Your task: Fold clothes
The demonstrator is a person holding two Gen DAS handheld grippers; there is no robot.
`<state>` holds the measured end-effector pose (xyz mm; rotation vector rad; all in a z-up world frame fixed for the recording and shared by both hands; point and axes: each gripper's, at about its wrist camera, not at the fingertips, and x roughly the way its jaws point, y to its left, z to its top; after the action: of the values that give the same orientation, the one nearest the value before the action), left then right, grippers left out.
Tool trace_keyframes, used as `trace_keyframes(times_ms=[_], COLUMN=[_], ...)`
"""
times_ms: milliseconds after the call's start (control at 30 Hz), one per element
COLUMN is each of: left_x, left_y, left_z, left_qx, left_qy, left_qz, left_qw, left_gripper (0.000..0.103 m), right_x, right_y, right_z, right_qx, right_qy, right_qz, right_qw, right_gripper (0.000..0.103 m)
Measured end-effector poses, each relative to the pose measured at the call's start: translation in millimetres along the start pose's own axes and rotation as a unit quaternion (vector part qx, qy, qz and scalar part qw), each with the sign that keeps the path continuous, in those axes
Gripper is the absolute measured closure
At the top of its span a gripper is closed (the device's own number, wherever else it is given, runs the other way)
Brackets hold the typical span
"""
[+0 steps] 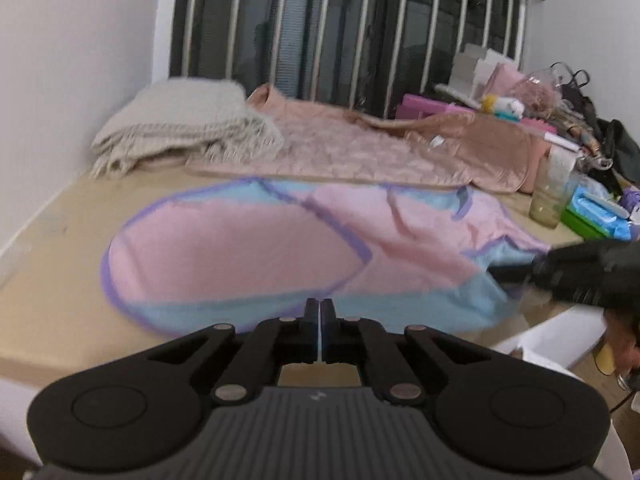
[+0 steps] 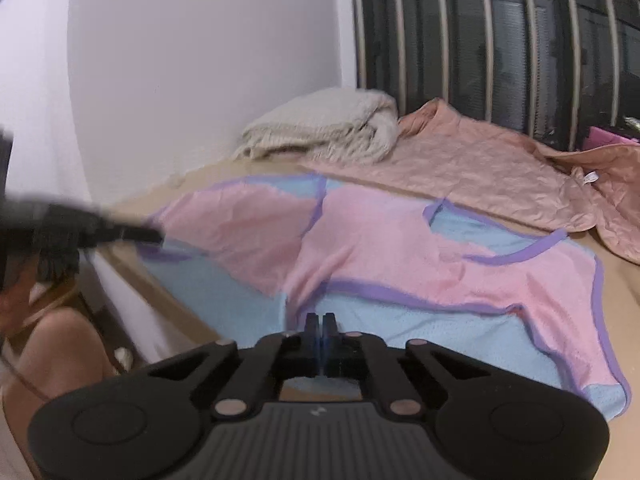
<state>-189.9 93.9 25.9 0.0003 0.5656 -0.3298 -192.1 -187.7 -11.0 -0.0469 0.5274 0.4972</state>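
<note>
The left claw (image 1: 320,306) is pinched closed on the near blue hem of the pink-and-blue mesh garment (image 1: 256,248), which lies spread flat on the tan bench (image 1: 60,240); the right claw (image 2: 320,322) is likewise clamped on that hem, further right. Bare bench shows left of the garment. Behind lie a folded, fringed cream blanket (image 1: 180,128) and a crinkled peach cloth (image 1: 360,148), with clutter far right.

Just beyond the closed matt black plastic fingers (image 2: 321,328), a pink-and-blue garment (image 2: 376,248) of thin, fine-mesh cloth with purple binding lay on a smooth, matt tan tabletop (image 1: 60,216). Farther past the fingertips sat a crinkled, satiny peach quilted cloth (image 1: 360,148) and a coarse, fringed cream knit blanket (image 1: 188,128).
</note>
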Motion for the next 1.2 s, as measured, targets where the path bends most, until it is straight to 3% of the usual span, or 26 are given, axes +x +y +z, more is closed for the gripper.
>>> trace_keyframes(times_ms=[100,167,233,300,367,500,533,567,633,667,733,933,1033,1200], left_x=[3.4,10.9,24.6,40.8,53.3,50.1,48.6,46.5,42.1,39.3,33.5,7.1,8.4,31.2], left_y=[-2.6,-4.9,-6.7,-8.6,-9.5,-8.6,-8.8,-10.3,-13.5,-13.1,-12.0,-8.8,-10.6,-20.4], left_z=[-0.7,6.3,13.8,18.8,19.3,14.7,13.3,12.5,11.2,11.2,11.3,9.8,7.1,10.7], left_qx=[0.004,0.010,0.021,0.036,0.049,0.053,0.056,0.058,0.064,0.056,0.040,0.014,0.020,0.044], left_qy=[0.008,0.004,0.008,0.022,0.039,0.034,0.033,0.028,0.018,0.015,0.008,-0.017,-0.010,0.010], left_qz=[-0.012,-0.006,0.000,0.010,0.016,0.013,0.014,0.017,0.024,0.025,0.027,0.046,0.039,0.022], left_qw=[0.9999,0.9999,0.9998,0.9991,0.9979,0.9980,0.9978,0.9977,0.9975,0.9980,0.9988,0.9987,0.9990,0.9987], left_gripper=[0.101,0.085,0.079,0.079,0.079,0.079,0.084,0.096,0.103,0.103,0.103,0.103,0.103,0.087], right_x=[-16.3,-20.4,-16.7,-9.9,-4.8,-0.5,0.5,1.3,2.8,3.3,2.8,-16.7,-26.4,-17.0], right_y=[-6.5,-8.1,-5.0,1.4,8.2,17.2,18.2,18.8,18.3,17.1,13.9,0.0,-7.2,-4.2], right_z=[0.1,-2.3,-5.2,-7.9,-10.5,-13.7,-14.2,-14.3,-13.8,-13.1,-11.1,-5.6,-6.4,-15.8], right_qx=[0.016,0.016,0.008,-0.007,-0.024,-0.052,-0.056,-0.058,-0.058,-0.053,-0.040,0.014,0.033,0.001], right_qy=[-0.018,-0.008,0.003,0.006,0.005,0.005,0.005,0.004,0.004,0.006,0.011,-0.025,-0.035,-0.001], right_qz=[0.003,0.005,-0.002,-0.013,-0.018,-0.022,-0.022,-0.020,-0.016,-0.011,-0.003,-0.020,-0.019,-0.044], right_qw=[1.000,1.000,1.000,1.000,1.000,0.998,0.998,0.998,0.998,0.999,0.999,0.999,0.999,0.999], right_gripper=[0.102,0.102,0.097,0.096,0.086,0.084,0.084,0.084,0.089,0.096,0.099,0.100,0.099,0.095])
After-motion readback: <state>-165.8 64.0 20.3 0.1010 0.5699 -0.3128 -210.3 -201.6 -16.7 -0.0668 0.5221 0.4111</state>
